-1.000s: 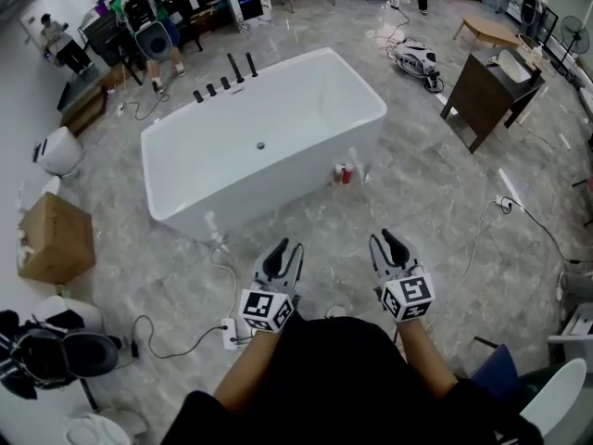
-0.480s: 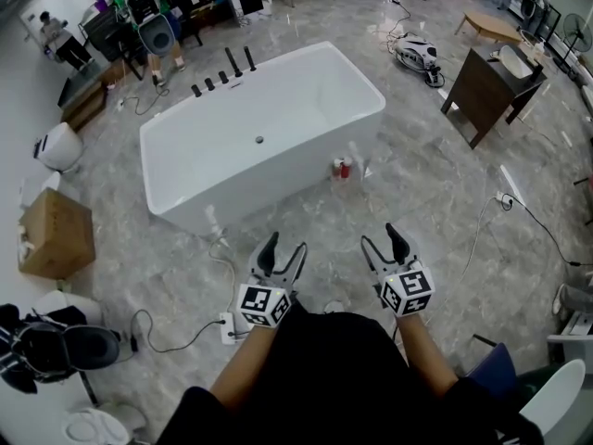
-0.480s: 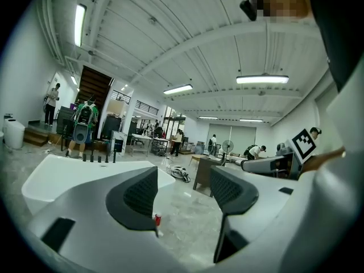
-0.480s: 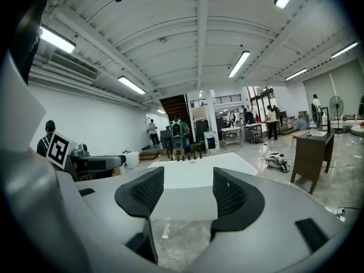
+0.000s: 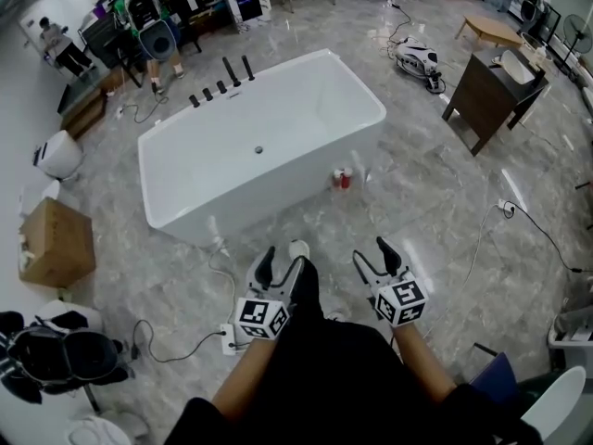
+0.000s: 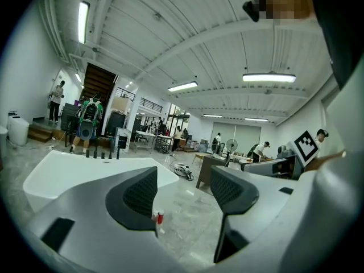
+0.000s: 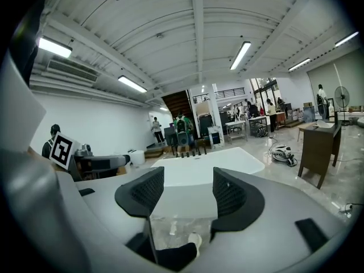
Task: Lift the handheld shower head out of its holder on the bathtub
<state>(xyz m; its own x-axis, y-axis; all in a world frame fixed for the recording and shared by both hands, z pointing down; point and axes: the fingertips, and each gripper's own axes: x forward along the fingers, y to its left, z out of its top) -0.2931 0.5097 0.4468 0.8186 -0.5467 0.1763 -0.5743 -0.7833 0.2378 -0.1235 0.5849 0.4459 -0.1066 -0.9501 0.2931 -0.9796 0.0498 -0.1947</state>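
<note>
White tub (image 5: 269, 197) lies well apart from the left claw (image 5: 281, 267) and right claw (image 5: 374, 260), whose jaws have just been opening wide on nothing, so the approach seems in hand; next comes reaching the shower head (image 5: 247, 65) on its far rim.

A dark cabinet (image 5: 486, 95) stands on glossy grey marble floor (image 5: 435, 211); beyond it a low table (image 5: 488, 31), above it strip lights (image 7: 240, 54).
</note>
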